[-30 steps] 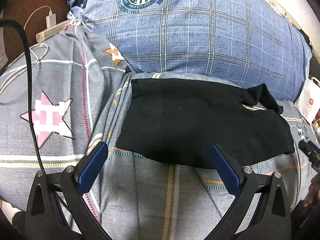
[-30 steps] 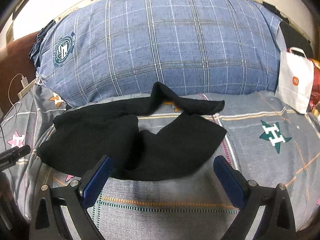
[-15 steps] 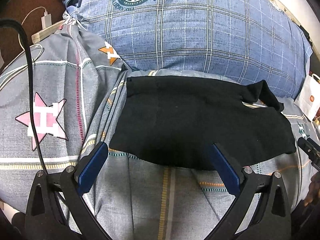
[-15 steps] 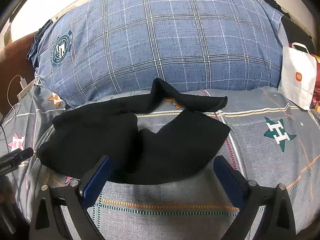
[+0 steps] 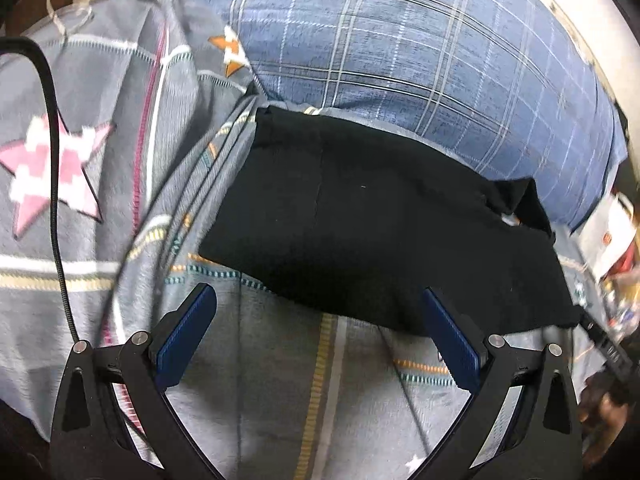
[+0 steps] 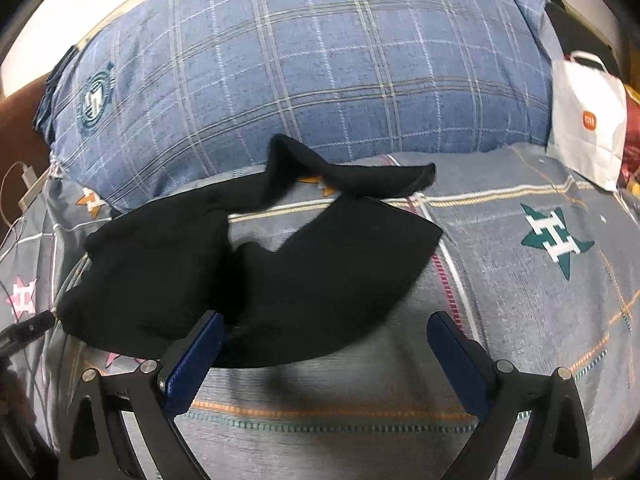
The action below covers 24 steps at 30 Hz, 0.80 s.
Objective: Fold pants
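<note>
My left gripper [image 5: 318, 330] is spread wide and holds nothing, its fingers at the near edge of the black pants [image 5: 384, 232] on the grey bedspread [image 5: 280, 392]. My right gripper [image 6: 324, 346] is equally spread and empty, at the pants' [image 6: 280, 276] near hem; beyond them lies the blue plaid pillow [image 6: 304, 68], a white paper bag [image 6: 586, 120] far right.

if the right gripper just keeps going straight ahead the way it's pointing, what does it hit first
Most likely the black pants: their near edge lies just ahead of the open right gripper, on the grey bedspread. Depth is uncertain; the big blue plaid pillow sits farther back.
</note>
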Available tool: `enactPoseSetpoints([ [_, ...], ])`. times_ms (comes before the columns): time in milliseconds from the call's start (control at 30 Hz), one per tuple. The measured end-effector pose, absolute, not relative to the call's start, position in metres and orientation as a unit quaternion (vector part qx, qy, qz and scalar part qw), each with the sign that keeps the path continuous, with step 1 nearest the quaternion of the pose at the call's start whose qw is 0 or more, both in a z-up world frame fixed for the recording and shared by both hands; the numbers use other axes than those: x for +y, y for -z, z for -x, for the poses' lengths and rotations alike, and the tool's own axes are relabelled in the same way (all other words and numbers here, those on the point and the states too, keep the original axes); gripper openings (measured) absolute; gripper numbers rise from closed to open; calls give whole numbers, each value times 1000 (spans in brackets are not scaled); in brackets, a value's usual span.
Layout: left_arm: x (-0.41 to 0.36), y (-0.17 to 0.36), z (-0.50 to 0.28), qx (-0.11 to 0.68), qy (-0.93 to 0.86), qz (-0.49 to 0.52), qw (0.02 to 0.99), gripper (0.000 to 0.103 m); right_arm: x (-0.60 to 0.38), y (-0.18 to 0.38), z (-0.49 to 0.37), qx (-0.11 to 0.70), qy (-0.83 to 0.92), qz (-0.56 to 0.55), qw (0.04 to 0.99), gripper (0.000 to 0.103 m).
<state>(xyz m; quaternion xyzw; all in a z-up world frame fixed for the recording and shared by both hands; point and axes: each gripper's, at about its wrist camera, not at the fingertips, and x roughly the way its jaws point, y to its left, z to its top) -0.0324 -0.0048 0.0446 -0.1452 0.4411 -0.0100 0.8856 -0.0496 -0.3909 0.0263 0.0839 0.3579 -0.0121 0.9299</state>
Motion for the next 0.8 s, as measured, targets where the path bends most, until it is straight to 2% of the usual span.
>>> enactPoseSetpoints([
  [100, 1, -36, 22, 453, 8, 188, 871, 102, -407, -21, 45, 358, 33, -98, 928, 101],
  [300, -8, -23, 5, 458, 1, 185, 869, 102, -440, -13, 22, 358, 50, -139, 922, 100],
  [433, -13, -20, -9, 454, -1, 194, 870, 102, -458, -4, -3, 360, 34, -186, 913, 77],
  [467, -14, -20, -12, 455, 0, 195, 869, 102, -457, -6, -7, 351, 31, -181, 918, 60],
  [533, -14, -20, -15, 447, 4, 198, 872, 99, -456, -5, -20, 362, 13, -191, 912, 40],
  [600, -15, -20, -19, 445, 9, 189, 875, 80, -454, -6, -28, 351, 5, -193, 916, 22],
  [633, -17, -21, -20, 449, 11, 177, 876, 63, -452, -4, -28, 354, 3, -190, 916, 12],
  [667, -20, -23, -21, 451, 26, 172, 876, 40, -450, -4, -28, 355, 3, -189, 915, 11],
  [733, -24, -28, -20, 455, 60, 177, 871, 18, -450, -12, -18, 341, 3, -184, 922, 10],
  [800, -25, -36, -14, 447, 67, 177, 874, 14, -454, -26, 0, 319, 11, -186, 929, 9],
])
